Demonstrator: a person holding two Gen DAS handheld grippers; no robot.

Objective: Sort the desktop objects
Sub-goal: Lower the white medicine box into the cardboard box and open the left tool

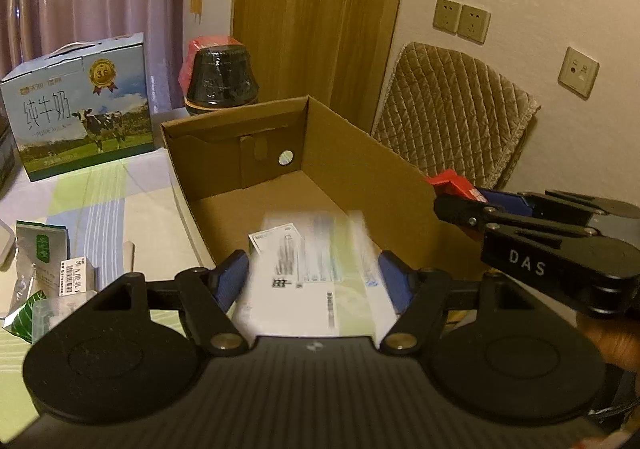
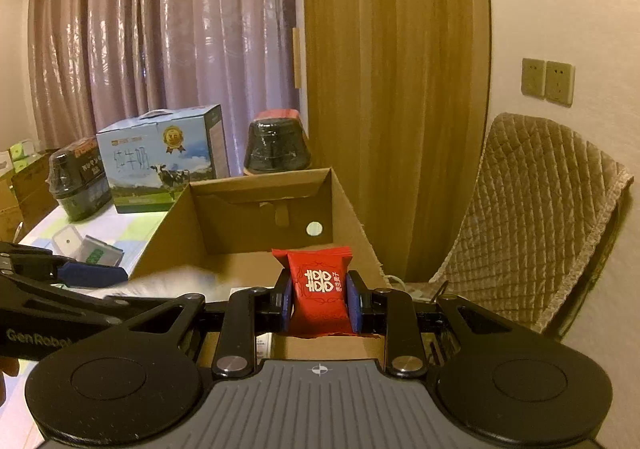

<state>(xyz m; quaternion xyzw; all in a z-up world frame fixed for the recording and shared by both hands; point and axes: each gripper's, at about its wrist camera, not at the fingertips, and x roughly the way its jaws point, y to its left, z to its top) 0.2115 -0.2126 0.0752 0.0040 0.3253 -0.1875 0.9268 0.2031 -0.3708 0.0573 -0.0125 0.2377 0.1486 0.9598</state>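
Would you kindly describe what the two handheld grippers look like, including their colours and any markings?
Both are black two-finger units. The left gripper has blue pads, angular linkage arms with silver pivot bolts, two round black discs, and a ribbed grey centre plate with a small cross mark. The right gripper matches it; seen from the side, it bears white "DAS" lettering, and the left one reads "GenRobot", partly cut off.

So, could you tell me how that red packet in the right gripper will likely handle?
The red packet looks like a small sealed foil pouch, so it is probably light and soft. It bulges between the right gripper fingers, so a hard squeeze might crush what is inside. Its glossy wrapper may slip in a loose grip.
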